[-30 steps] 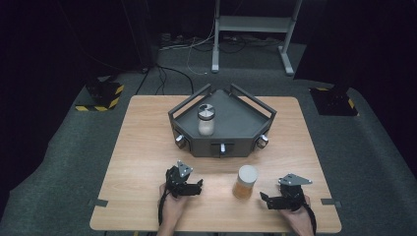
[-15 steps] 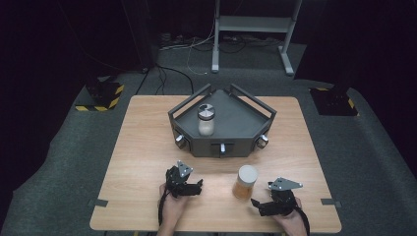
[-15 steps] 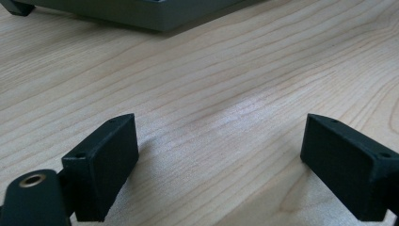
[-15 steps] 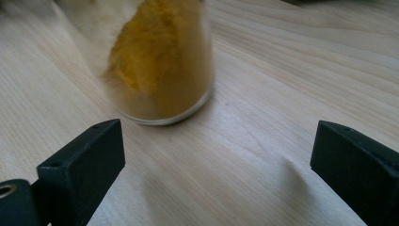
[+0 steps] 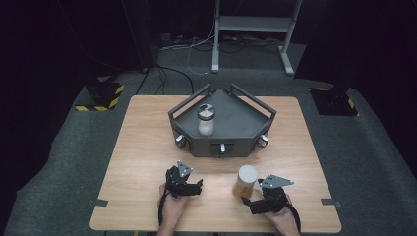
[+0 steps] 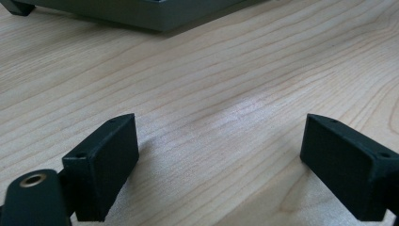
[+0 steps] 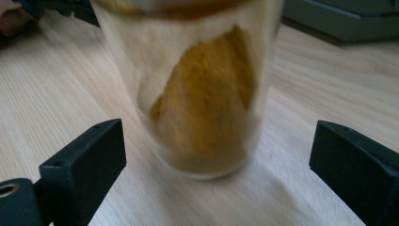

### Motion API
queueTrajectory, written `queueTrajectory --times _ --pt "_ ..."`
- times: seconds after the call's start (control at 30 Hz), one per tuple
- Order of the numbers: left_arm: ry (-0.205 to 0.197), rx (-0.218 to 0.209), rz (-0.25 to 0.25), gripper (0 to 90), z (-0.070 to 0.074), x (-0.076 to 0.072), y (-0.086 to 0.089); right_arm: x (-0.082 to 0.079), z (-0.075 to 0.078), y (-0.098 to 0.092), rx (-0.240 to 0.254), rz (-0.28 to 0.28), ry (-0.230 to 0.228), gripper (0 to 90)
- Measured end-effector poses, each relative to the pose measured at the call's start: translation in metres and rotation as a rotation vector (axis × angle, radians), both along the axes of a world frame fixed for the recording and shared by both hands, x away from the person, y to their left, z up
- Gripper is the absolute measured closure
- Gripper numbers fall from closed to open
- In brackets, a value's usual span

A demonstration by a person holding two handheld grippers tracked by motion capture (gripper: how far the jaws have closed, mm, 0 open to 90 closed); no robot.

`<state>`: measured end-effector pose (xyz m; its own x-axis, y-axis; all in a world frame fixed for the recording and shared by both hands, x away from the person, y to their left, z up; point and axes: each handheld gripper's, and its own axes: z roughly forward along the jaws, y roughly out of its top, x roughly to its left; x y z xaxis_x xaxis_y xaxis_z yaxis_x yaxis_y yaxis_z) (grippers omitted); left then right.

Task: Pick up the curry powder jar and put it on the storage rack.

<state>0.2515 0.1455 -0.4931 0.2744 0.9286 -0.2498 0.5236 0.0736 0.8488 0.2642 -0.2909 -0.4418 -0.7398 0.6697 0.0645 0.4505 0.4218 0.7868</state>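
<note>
Nearest, the right gripper (image 5: 248, 197) sits low on the table (image 5: 142, 162) with its jaws spread wide and nothing gripped; the jar (image 5: 244, 181) of orange-yellow powder stands upright just ahead of it, near the table's front edge, and in the right gripper view the jar (image 7: 197, 89) sits between the two black jaws but apart from both. Judging from that, the next move looks like a closing grip on the jar, and several things could spoil it; the jar sits a little left of centre in that gap, so one jaw would likely touch first and push or tip the jar before the other arrives; the glass looks smooth, so a weak or low squeeze could let it slip or topple; the loose powder is banked up one side and would shift if the jar leans. Beside it, the left gripper (image 5: 199, 187) rests on the wood, jaws fairly wide apart and empty; it is well apart from the jar. Farther back, the dark tray (image 5: 246, 115) holds a second jar (image 5: 206, 119) with pale contents; a careless lift toward the tray could knock its rim or that jar.
</note>
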Motion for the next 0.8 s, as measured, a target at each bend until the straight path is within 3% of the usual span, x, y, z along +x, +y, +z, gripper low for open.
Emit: queueTrajectory --times 0.23,0.57,0.8 --pt "0.000 -0.001 -0.001 12.0 0.000 0.000 0.000 0.006 0.009 0.011 0.006 0.023 -0.030 6.2" --pt "-0.001 0.002 0.002 12.4 0.000 0.000 0.000 0.011 0.016 0.018 0.047 0.059 -0.085 19.1" --pt "-0.001 0.002 0.003 12.3 0.000 0.000 0.000 0.013 0.017 0.017 0.064 0.062 -0.094 26.0"
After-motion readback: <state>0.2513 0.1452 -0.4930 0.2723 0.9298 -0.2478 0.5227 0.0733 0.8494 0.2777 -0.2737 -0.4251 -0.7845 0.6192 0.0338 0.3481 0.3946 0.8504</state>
